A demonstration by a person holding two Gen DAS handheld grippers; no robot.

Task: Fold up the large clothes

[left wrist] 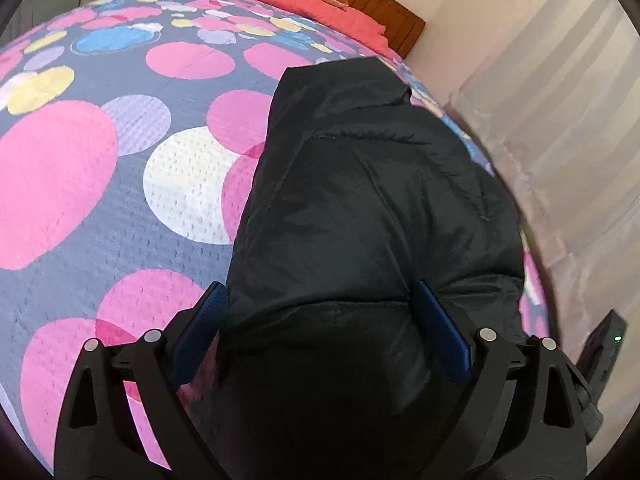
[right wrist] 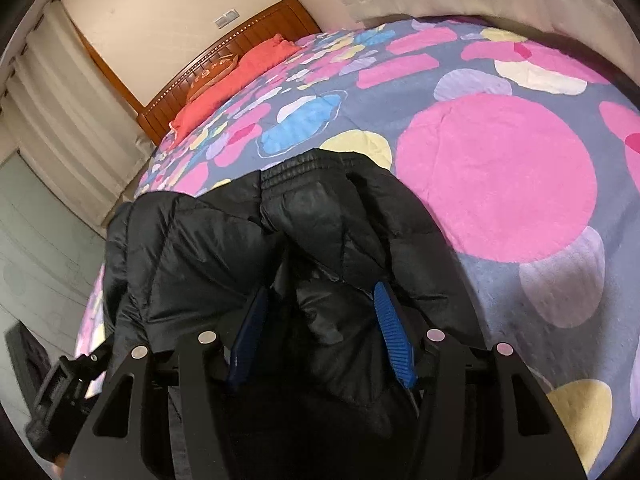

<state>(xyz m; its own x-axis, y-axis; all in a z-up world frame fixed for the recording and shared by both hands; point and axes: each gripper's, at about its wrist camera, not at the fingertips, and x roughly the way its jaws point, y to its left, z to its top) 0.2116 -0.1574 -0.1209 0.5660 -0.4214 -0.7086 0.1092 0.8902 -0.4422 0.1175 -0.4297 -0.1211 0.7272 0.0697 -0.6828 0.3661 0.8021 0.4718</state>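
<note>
Jacket (left wrist: 360, 208) fabric, black and puffy, fills the middle of both wrist views and lies on a bed (left wrist: 120, 208) covered in a grey spread with big pink, white, yellow and blue circles. In the left wrist view the jacket runs from 6 o'clock up toward 12 o'clock, its far end near the bed's edge at 1 o'clock, with the pale floor (left wrist: 540, 120) beyond at 3 o'clock.

The left gripper (left wrist: 324, 328) has a thick bunch of the jacket between its blue fingers (left wrist: 444, 336), which press into the cloth on both sides, so it is pinching the jacket. A small black device with a green light (left wrist: 604, 344) shows at 4 o'clock, at the frame edge.

In the right wrist view the jacket (right wrist: 224, 248) is heaped from 6 o'clock to the centre, with a ribbed elastic hem (right wrist: 304, 172) at its far edge near 12 o'clock. The right gripper (right wrist: 320, 332) has a fold of the jacket gathered between its blue fingers (right wrist: 392, 332); the cloth bulges around both pads, so it too is pinching the jacket, jaws partly apart around the bulk.

A red pillow (right wrist: 236, 80) lies at the head of the bed at 11 o'clock, against a wooden headboard (right wrist: 248, 32). White curtains (right wrist: 60, 112) hang at 9 o'clock, and part of the other gripper's black frame (right wrist: 64, 392) shows at 8 o'clock.
</note>
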